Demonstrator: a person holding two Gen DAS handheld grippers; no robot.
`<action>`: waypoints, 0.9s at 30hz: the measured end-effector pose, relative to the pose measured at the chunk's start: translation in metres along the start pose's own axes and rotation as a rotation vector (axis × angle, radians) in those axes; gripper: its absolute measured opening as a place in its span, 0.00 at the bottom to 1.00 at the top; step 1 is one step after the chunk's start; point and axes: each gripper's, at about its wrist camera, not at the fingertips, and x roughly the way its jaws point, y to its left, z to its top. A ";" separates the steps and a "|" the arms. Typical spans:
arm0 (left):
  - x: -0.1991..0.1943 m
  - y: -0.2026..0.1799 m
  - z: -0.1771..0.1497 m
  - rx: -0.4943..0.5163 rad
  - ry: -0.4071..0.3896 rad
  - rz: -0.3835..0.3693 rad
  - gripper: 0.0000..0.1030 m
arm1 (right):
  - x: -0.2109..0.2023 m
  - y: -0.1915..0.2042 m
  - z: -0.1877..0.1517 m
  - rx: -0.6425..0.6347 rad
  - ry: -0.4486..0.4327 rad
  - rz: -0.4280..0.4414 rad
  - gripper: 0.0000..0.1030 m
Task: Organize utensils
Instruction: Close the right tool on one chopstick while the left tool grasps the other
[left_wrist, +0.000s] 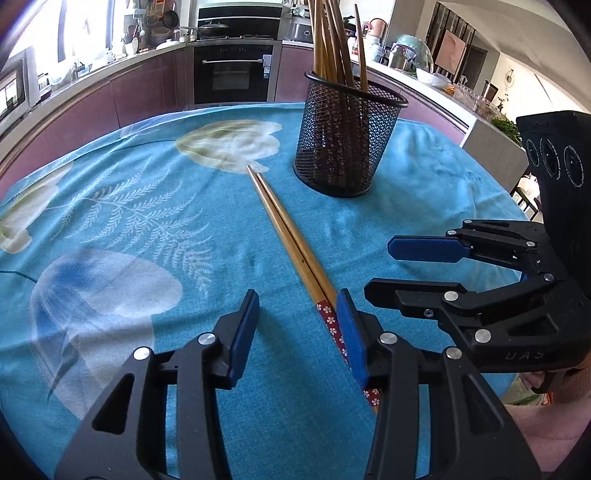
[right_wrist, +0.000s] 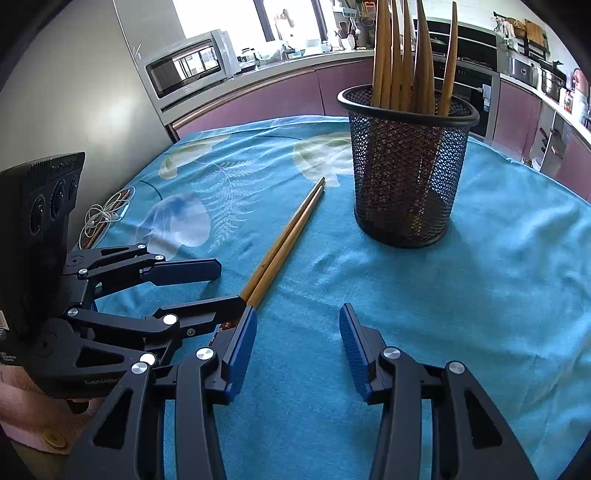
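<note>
Left gripper (left_wrist: 298, 325) and right gripper (right_wrist: 298, 334) both stand spread and empty beside the last loose chopstick pair (left_wrist: 286, 230) lying flat on the tablecloth (left_wrist: 147, 221); mesh holder (left_wrist: 347, 140), further right, already holds several upright.

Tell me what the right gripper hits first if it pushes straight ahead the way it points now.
Probably the mesh holder, though depth is unclear. The right gripper is open over bare blue tablecloth, the holder stands ahead slightly right of its line, and the loose chopsticks lie off to its left.
</note>
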 end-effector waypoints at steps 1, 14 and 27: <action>0.000 0.001 0.000 -0.002 0.001 0.003 0.39 | 0.000 0.000 0.000 0.000 -0.001 0.000 0.43; -0.010 0.008 -0.009 -0.054 0.005 -0.013 0.20 | 0.012 0.011 0.014 -0.025 0.000 0.008 0.41; -0.013 0.006 -0.017 -0.093 0.014 -0.056 0.09 | 0.026 0.013 0.022 -0.039 0.033 -0.018 0.28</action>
